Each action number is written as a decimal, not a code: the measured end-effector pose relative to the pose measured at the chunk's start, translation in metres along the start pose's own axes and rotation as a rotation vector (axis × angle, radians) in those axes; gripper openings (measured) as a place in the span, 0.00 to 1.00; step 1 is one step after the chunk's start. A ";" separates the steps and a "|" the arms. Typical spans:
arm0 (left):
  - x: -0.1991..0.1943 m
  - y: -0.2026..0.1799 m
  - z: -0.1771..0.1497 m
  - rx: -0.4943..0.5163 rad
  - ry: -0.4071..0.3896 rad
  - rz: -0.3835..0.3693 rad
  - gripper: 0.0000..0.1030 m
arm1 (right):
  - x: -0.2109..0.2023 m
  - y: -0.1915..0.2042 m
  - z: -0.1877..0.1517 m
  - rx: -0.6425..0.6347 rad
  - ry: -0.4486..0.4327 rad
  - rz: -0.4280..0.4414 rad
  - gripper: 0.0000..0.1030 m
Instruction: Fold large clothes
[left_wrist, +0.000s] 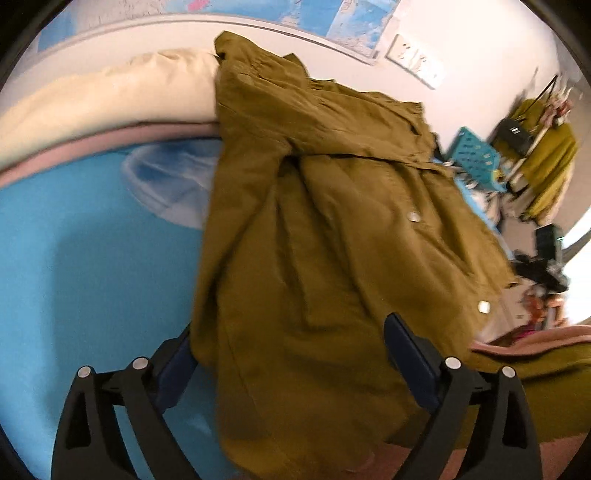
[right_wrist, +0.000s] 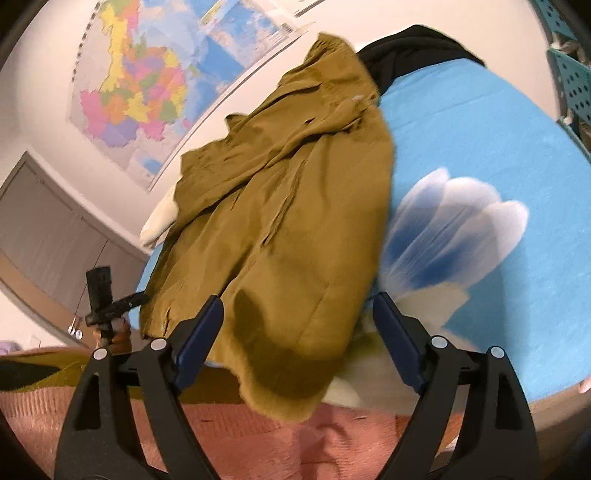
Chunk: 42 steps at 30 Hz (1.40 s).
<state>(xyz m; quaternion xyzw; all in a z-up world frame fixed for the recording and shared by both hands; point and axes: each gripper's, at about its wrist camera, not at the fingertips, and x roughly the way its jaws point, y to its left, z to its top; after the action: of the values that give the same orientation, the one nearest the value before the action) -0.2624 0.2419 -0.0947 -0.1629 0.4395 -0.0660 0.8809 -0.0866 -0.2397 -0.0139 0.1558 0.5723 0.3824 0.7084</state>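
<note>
Olive cotton jacket (left_wrist: 332, 229) lying creased across blue printed bedsheet (left_wrist: 74, 258), snap buttons (left_wrist: 413, 216) glinting, left gripper (left_wrist: 291, 354) and right gripper (right_wrist: 295, 332) both gaping wide, gripping nothing, hem blurring past bed edge.

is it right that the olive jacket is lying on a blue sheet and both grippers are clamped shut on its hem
Not quite. The olive jacket does lie on the blue sheet, but both wrist views show the left gripper and right gripper open, gripping nothing.
</note>
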 end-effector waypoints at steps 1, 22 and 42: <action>-0.001 -0.001 -0.001 -0.008 0.005 -0.031 0.89 | 0.001 0.003 -0.002 -0.006 0.010 0.016 0.81; -0.004 -0.006 0.003 -0.189 -0.004 -0.163 0.15 | -0.034 0.009 0.004 0.040 -0.212 0.279 0.06; 0.011 -0.004 0.004 -0.203 0.017 -0.214 0.10 | -0.009 -0.005 -0.009 0.058 -0.179 0.294 0.05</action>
<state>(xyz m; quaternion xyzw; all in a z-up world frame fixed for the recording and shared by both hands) -0.2527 0.2360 -0.0991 -0.2966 0.4316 -0.1163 0.8439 -0.0937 -0.2519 -0.0140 0.2916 0.4887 0.4500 0.6882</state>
